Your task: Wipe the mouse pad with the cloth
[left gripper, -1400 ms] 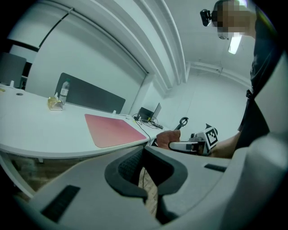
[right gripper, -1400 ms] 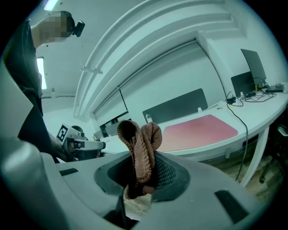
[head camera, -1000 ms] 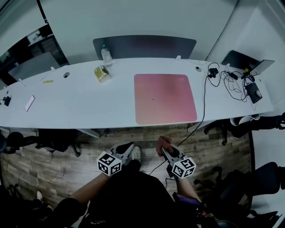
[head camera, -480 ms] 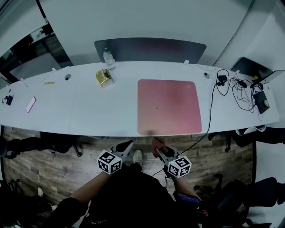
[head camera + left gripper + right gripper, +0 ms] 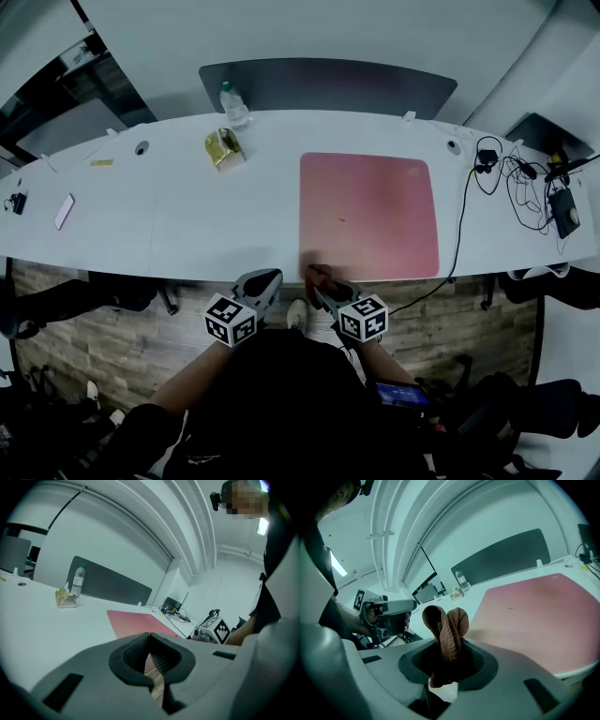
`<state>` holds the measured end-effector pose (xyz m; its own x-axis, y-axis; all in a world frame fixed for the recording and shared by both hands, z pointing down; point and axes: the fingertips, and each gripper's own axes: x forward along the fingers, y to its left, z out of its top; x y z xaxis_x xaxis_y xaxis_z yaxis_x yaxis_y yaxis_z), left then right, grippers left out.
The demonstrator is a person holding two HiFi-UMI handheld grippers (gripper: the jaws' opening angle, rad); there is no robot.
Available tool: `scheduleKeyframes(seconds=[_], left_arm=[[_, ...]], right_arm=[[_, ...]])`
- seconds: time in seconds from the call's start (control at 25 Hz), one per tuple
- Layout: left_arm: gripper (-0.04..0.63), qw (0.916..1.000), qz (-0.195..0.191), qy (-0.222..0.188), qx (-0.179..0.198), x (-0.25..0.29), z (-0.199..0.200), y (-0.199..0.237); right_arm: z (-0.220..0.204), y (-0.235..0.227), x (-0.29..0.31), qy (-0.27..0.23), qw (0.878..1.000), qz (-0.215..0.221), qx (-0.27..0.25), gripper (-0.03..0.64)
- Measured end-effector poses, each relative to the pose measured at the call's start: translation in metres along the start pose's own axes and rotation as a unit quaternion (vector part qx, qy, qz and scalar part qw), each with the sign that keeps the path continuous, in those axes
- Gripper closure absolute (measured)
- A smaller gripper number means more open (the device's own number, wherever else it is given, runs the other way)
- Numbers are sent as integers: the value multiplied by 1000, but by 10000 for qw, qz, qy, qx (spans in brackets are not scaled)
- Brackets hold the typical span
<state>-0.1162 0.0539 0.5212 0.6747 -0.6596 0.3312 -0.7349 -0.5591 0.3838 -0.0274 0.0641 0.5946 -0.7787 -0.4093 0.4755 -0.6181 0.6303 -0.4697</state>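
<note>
- Far left on the white table point(image 5: 178, 230), one phone point(image 5: 64, 211) lies well away from the work. One bottle point(image 5: 232, 105) and one gold packet point(image 5: 224, 148) sit toward the back, probably set there to leave the middle free.
- The left gripper point(image 5: 263, 280) hangs at the table's near edge, its jaws pressed together on nothing. I'd guess it is idle, since wiping needs only one tool.
- Just beside it, the right gripper point(image 5: 321, 284) pinches the one brown cloth point(image 5: 446, 625). A bunched fold sticks out past the jaws, which should give a soft face to rub with.
- The single pink mouse pad point(image 5: 368, 216) lies flat near the front edge, within easy reach. The cloth sits by its near-left corner and looks not yet pressed down.
- One tangle of cables point(image 5: 520, 187) lies to the right, apart from the pad.
</note>
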Motion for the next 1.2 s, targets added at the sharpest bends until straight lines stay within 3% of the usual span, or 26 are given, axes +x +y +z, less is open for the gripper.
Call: scheduleKeyframes(seconds=[0.2,0.48,1.2], left_arm=[[588,10000,33,-45,-34,3,8,18],[586,10000,-75,47,-9,6,12,26],[587,9975,-656,98,252,29,21,2]], right_arm=[[0,3,40,585,9974,85,-420,499],[-17,-4,68,1346,9876,-190,-780,499],[-21,-64,17,1532,9813,-1112,-348,499]])
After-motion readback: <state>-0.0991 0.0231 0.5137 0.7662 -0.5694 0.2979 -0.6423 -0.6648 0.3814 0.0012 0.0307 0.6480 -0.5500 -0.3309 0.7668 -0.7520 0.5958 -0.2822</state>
